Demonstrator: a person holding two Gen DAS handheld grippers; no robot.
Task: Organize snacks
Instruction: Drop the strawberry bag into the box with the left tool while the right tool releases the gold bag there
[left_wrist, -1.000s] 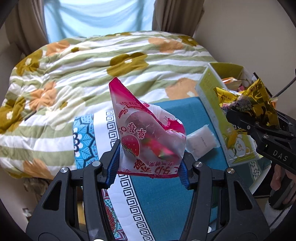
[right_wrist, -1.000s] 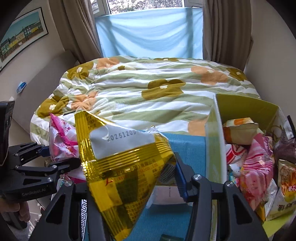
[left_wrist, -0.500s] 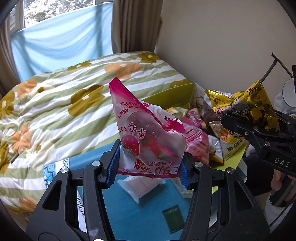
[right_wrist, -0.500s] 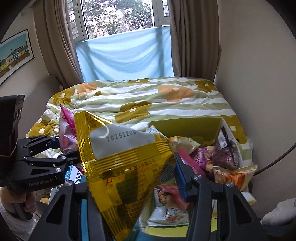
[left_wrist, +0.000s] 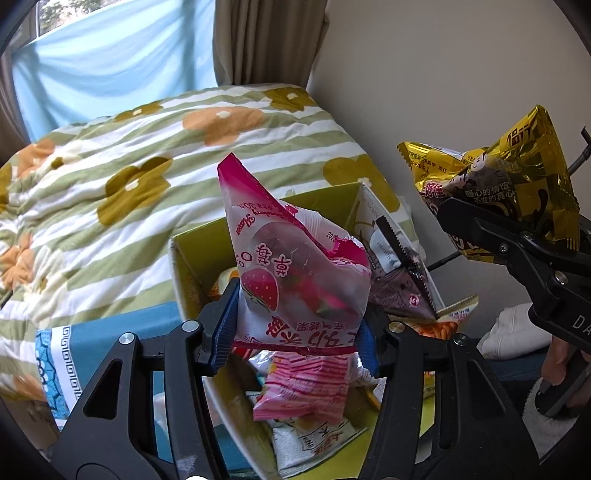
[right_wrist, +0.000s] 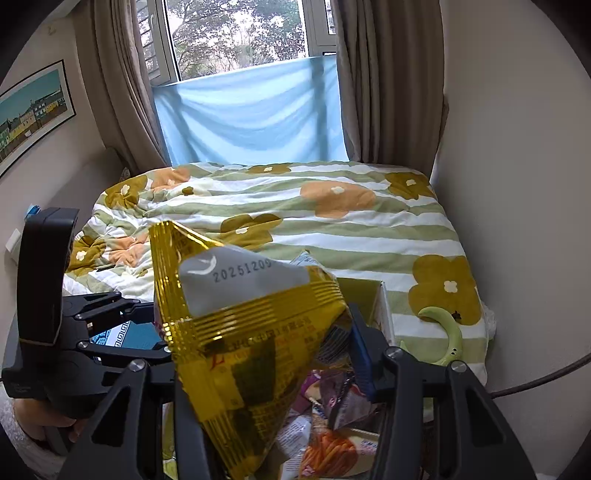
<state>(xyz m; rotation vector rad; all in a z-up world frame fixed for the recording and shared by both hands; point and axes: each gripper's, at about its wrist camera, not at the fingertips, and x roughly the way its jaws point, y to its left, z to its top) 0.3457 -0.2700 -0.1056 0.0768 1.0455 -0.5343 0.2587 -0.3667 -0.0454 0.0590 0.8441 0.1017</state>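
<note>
My left gripper (left_wrist: 295, 325) is shut on a pink strawberry snack bag (left_wrist: 295, 273) and holds it above the open yellow-green box (left_wrist: 192, 243), which holds several snack packs. My right gripper (right_wrist: 258, 354) is shut on a gold foil snack bag (right_wrist: 243, 332), also above the box (right_wrist: 364, 293). In the left wrist view the gold bag (left_wrist: 517, 177) and the right gripper (left_wrist: 491, 240) hang at the right, over the box's right side. In the right wrist view the left gripper (right_wrist: 110, 332) is at the left.
A bed with a flowered, striped quilt (left_wrist: 110, 166) lies behind the box. A blue patterned cloth (left_wrist: 92, 332) covers the surface left of the box. A wall (left_wrist: 443, 74) is close on the right. A curved green object (right_wrist: 448, 334) lies on the quilt. A cable (right_wrist: 535, 380) runs at right.
Both grippers have swung right with their bags, from over the blue cloth to above the open box. Both bags stay held.
</note>
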